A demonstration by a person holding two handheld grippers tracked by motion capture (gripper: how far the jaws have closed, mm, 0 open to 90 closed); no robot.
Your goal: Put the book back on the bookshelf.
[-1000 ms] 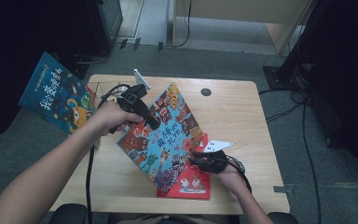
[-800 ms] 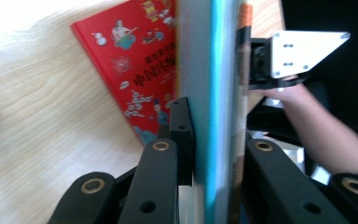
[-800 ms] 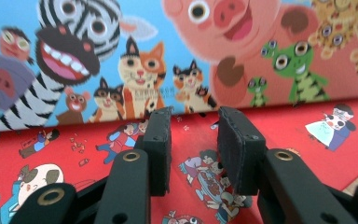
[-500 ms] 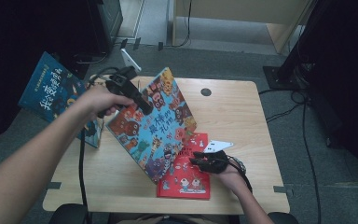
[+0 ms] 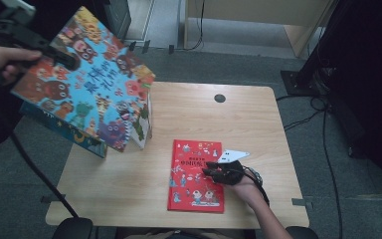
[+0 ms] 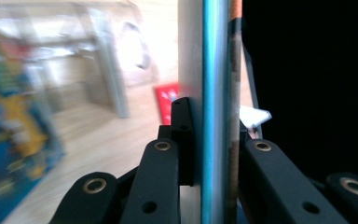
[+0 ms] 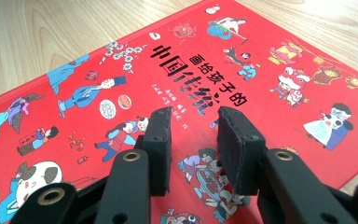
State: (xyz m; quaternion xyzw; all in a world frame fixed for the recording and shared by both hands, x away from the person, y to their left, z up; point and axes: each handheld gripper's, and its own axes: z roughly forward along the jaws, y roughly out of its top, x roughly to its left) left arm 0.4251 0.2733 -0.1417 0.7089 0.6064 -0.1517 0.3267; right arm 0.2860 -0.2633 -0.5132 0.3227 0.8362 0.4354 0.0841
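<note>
My left gripper (image 5: 68,59) is raised at the upper left, shut on the edge of a colourful monster picture book (image 5: 92,89) that hangs tilted above the table's left side. In the left gripper view the jaws of my left gripper (image 6: 212,126) clamp the book's thin edge (image 6: 213,70). A red picture book (image 5: 196,179) lies flat on the table's front right. My right gripper (image 5: 213,173) rests over its right half, jaws a little apart. In the right gripper view my right gripper (image 7: 193,126) has nothing between its pads above the red cover (image 7: 98,93).
A blue book (image 5: 62,130) lies under the lifted one, past the wooden table's (image 5: 129,199) left edge. A cable hole (image 5: 220,98) sits at the table's back. A black stand and cables (image 5: 318,74) occupy the floor at right.
My left gripper has carried the monster book up and to the left, off the red book, which now lies fully uncovered. The right gripper has stayed on the red book.
</note>
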